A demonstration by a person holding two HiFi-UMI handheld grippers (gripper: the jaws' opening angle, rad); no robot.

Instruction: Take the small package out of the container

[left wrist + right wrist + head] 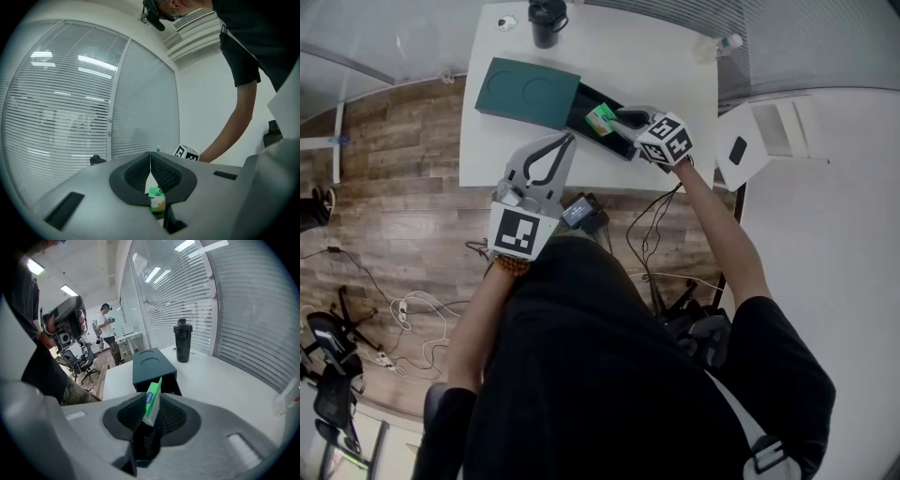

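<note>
My right gripper (617,118) straddles the small green-and-white cardboard package (153,399), jaws spread, not pinching. It stands tilted between them, long axis upward, inside the dark green box (151,363). My left gripper (569,140), pressed together, is farther away.

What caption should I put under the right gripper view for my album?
Open right gripper with a small green package tilted between its jaws, dark green box container behind.
</note>
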